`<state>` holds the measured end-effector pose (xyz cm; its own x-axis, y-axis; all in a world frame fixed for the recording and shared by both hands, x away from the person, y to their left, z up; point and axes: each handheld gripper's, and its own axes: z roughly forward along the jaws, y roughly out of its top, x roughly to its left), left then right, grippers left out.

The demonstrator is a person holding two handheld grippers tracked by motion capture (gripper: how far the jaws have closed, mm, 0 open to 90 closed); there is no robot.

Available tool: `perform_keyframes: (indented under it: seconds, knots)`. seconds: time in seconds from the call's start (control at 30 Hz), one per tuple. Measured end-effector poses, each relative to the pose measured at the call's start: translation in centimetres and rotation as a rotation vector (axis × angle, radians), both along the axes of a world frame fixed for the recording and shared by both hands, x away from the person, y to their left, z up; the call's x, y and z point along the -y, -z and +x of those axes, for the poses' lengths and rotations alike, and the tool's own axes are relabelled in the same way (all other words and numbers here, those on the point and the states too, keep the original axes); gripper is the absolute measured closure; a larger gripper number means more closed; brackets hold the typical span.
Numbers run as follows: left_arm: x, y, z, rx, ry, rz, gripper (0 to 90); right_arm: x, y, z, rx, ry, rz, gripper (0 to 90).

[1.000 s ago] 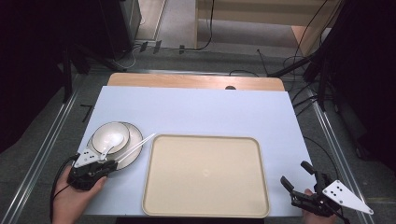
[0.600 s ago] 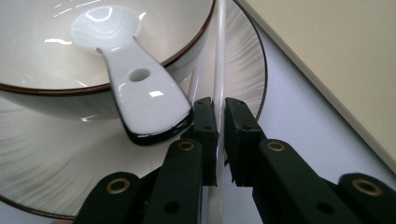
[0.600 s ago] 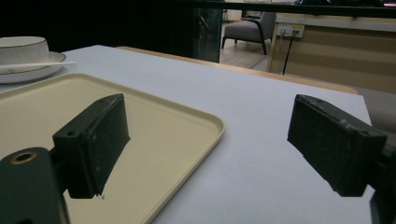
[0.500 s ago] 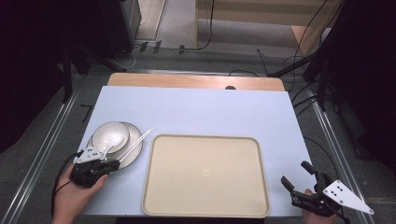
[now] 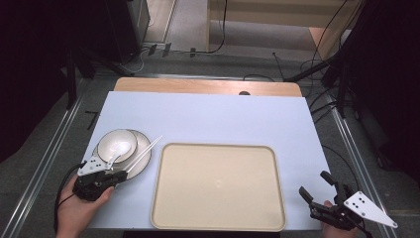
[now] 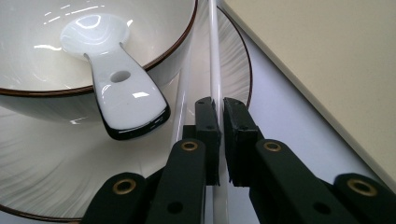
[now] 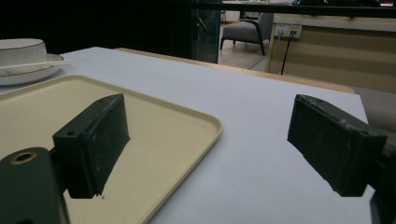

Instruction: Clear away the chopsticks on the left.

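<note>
White chopsticks [image 6: 214, 56] lie across the plate [image 5: 141, 161] near the bench's left front corner; the left claw [image 6: 220, 109] has just clenched on one. The right claw [image 7: 210, 140] gapes, released.

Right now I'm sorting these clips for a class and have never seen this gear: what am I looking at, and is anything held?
A person works with two hand-held two-jaw tools. The high view looks down on the table; the other two cameras ride on the tools.

On the table lie a beige tray and a plate carrying a bowl with a white spoon in it, plus white chopsticks resting across the plate.

The left gripper is shut on one chopstick, its jaws having just closed. The right gripper hangs open by the tray's corner, holding nothing.
</note>
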<state>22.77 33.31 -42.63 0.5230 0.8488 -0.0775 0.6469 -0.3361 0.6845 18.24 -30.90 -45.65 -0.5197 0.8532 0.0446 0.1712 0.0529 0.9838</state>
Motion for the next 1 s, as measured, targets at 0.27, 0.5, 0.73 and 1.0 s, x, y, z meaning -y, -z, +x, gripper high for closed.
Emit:
perform_keyframes:
  seconds: [0.27, 0.5, 0.73, 1.0]
  knots:
    - [0.8, -0.7, -0.8, 0.012, 0.009, -0.022, 86.3, 0.1, 0.0, 0.0, -0.001, -0.001, 0.005, 12.9]
    - [2.0, -1.5, -1.6, 0.027, 0.028, -0.03, 86.3, 0.2, 0.0, 0.0, 0.004, 0.0, 0.006, 12.9]
    - [3.6, -1.8, -1.9, 0.03, 0.051, -0.052, 86.3, 0.2, 0.0, 0.0, 0.004, 0.001, 0.008, 12.9]
    - [5.8, -1.1, -1.8, 0.022, 0.093, -0.042, 86.2, 0.2, 0.0, 0.0, 0.005, 0.002, 0.007, 12.9]
